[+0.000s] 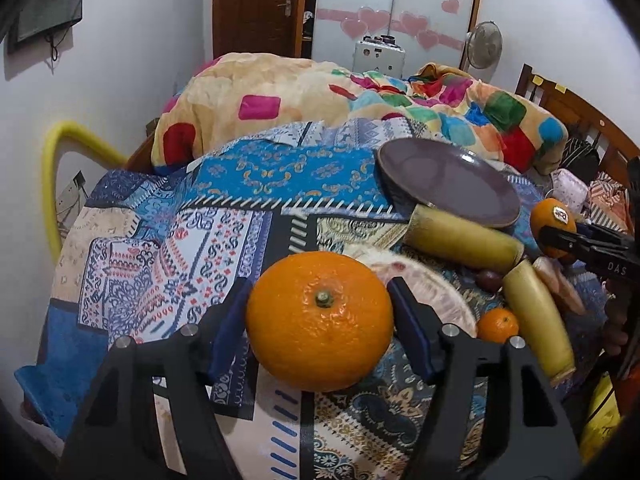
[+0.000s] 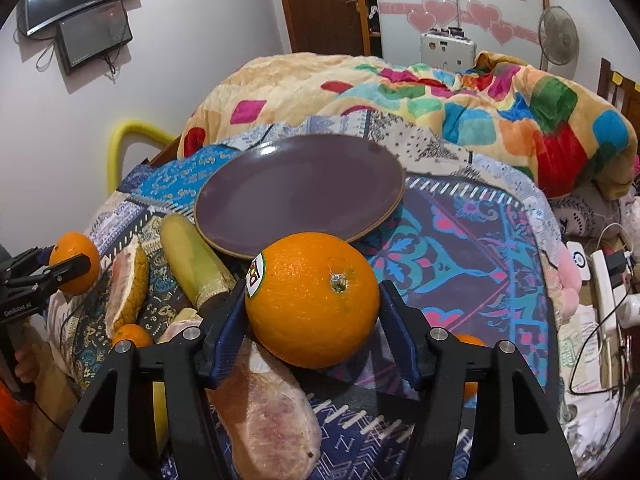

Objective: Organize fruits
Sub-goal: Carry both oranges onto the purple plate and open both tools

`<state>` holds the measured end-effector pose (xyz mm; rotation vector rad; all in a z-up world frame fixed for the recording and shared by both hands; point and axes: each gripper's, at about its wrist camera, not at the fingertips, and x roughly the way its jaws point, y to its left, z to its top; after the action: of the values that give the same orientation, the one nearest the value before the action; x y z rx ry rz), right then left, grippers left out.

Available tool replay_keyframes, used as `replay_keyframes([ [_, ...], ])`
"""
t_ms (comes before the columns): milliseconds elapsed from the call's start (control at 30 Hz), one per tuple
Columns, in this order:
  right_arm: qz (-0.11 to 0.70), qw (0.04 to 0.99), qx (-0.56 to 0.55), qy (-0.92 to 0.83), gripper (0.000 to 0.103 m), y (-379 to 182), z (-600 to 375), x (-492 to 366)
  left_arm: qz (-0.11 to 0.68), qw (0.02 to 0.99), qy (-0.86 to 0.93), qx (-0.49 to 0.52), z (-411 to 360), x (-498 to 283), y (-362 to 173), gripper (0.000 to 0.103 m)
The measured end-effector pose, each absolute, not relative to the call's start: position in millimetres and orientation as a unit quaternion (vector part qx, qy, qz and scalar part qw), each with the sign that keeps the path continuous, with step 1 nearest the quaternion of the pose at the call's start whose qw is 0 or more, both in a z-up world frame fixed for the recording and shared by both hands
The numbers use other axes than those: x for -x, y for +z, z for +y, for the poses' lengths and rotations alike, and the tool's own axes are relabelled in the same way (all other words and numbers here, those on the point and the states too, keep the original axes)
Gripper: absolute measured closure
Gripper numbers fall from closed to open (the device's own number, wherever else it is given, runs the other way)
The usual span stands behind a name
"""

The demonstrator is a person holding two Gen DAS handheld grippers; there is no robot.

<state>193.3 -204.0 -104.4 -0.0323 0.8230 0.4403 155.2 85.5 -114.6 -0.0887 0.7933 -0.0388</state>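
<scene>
My left gripper (image 1: 320,320) is shut on a large orange (image 1: 319,322), held above the patterned bed cover. My right gripper (image 2: 312,300) is shut on a second orange (image 2: 312,300) with a white sticker, held just in front of the dark purple plate (image 2: 300,192). The plate (image 1: 448,180) holds nothing. Each gripper shows in the other's view, with its orange: the right one (image 1: 554,226) and the left one (image 2: 74,262). Two banana pieces (image 1: 460,236) (image 1: 536,320), pomelo pieces (image 2: 276,412) (image 2: 128,288) and a small mandarin (image 1: 498,324) lie on the cover.
A rumpled colourful blanket (image 2: 460,112) lies behind the plate. A wooden headboard (image 1: 560,100) is at the right, a yellow foam-covered rail (image 1: 60,152) at the left. Cables and a power strip (image 2: 604,292) lie at the bed's right side.
</scene>
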Motion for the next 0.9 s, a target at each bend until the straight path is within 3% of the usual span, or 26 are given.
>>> replay_keyframes([
  [533, 0.321, 0.927, 0.023, 0.19, 0.043, -43.1, -219.1, -193.1, 0.341, 0.938, -0.055, 0.019, 46.4, -192.0, -54.9, 0.034],
  [900, 0.299, 0.936, 0.03, 0.185, 0.043, -29.5, -217.4, -216.0, 0.338, 0.938, -0.074, 0.003, 15.0, -230.5, -49.3, 0.034],
])
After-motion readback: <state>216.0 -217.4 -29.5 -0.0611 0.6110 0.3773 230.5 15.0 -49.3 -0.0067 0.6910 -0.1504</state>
